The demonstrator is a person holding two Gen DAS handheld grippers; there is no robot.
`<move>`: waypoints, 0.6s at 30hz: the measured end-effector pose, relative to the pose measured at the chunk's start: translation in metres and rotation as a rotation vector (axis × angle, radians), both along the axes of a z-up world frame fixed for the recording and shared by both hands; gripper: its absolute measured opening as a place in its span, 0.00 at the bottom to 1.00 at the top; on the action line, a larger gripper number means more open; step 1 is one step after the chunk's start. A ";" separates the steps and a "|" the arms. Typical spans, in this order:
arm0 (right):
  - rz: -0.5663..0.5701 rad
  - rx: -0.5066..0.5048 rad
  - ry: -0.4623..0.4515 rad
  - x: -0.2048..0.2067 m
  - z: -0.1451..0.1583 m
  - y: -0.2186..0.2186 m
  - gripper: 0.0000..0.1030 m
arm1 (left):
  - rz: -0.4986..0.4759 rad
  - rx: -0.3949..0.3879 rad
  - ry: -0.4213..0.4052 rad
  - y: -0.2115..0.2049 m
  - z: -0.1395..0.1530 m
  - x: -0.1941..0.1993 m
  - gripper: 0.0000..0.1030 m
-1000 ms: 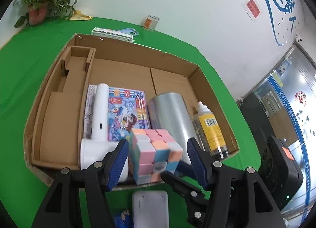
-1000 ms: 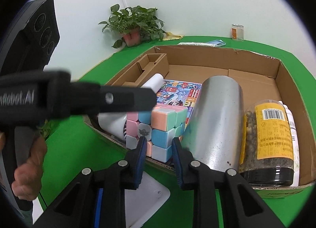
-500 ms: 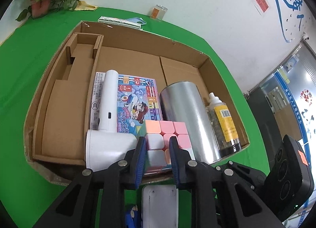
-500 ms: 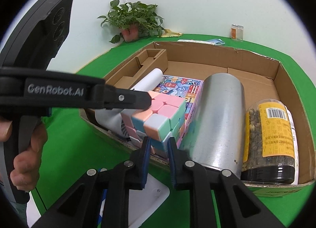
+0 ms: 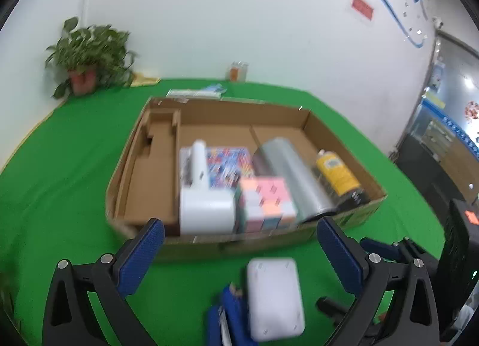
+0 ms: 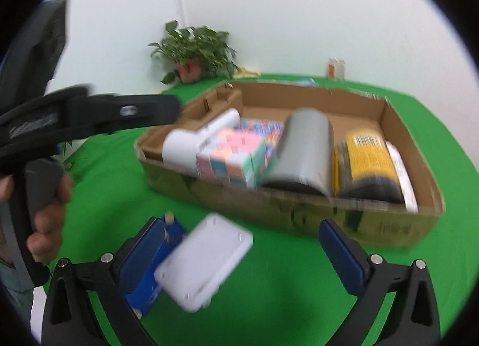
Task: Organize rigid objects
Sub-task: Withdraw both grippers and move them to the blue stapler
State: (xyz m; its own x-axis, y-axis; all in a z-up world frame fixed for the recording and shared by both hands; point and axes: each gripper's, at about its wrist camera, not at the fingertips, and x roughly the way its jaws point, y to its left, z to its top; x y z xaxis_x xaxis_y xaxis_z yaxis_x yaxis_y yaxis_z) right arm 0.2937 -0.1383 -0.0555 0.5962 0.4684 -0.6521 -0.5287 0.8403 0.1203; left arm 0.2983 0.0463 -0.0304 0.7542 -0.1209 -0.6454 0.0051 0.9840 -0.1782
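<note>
A pastel cube (image 5: 266, 202) (image 6: 230, 157) rests in the cardboard box (image 5: 239, 106), wedged between a white handheld device (image 5: 206, 211) and a lying silver cylinder (image 5: 287, 172). My left gripper (image 5: 239, 226) hovers in front of the box's near wall; its jaws are opening wide and nothing is between them. My right gripper (image 6: 241, 224) is likewise back from the box, its jaws also opening and holding nothing. Below both grippers, on the green table, a white flat case (image 5: 274, 295) (image 6: 203, 259) lies on a blue item (image 6: 146, 274). Both views are blurred.
The box also holds a colourful booklet (image 5: 227, 163) and a yellow-labelled jar (image 5: 338, 175), with a bare cardboard insert (image 5: 149, 172) on its left. A potted plant (image 5: 86, 58) and a small glass jar (image 5: 238, 71) stand by the wall. A hand (image 6: 45, 220) holds the left gripper.
Both grippers have gone from nearly shut beside the cube to wide open and have pulled back from the box. The cube stays in the box.
</note>
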 end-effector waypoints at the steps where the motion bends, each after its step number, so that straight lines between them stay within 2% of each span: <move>1: -0.004 0.003 0.023 -0.003 -0.004 -0.002 0.99 | 0.017 -0.009 0.025 0.002 -0.008 -0.006 0.99; 4: 0.017 0.038 0.118 -0.011 -0.018 -0.007 0.99 | 0.029 -0.083 0.100 0.012 -0.033 -0.023 0.99; 8: 0.073 0.036 0.211 -0.026 -0.036 -0.005 0.99 | 0.039 -0.179 0.218 0.025 -0.072 -0.042 0.97; 11: 0.097 0.058 0.264 -0.035 -0.044 -0.004 0.99 | 0.012 -0.242 0.284 0.022 -0.095 -0.050 0.86; 13: 0.115 0.051 0.262 -0.043 -0.044 -0.003 0.99 | -0.009 -0.306 0.335 0.022 -0.110 -0.054 0.66; 18: 0.201 0.025 0.206 -0.073 -0.036 0.002 0.99 | -0.022 -0.331 0.342 0.011 -0.113 -0.062 0.66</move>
State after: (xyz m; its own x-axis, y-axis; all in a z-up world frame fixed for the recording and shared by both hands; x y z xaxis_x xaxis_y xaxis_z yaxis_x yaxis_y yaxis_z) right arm 0.2208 -0.1367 -0.0915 0.3460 0.5816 -0.7362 -0.6469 0.7162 0.2617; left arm 0.2366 0.0572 -0.1430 0.5001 -0.3754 -0.7804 -0.0878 0.8745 -0.4770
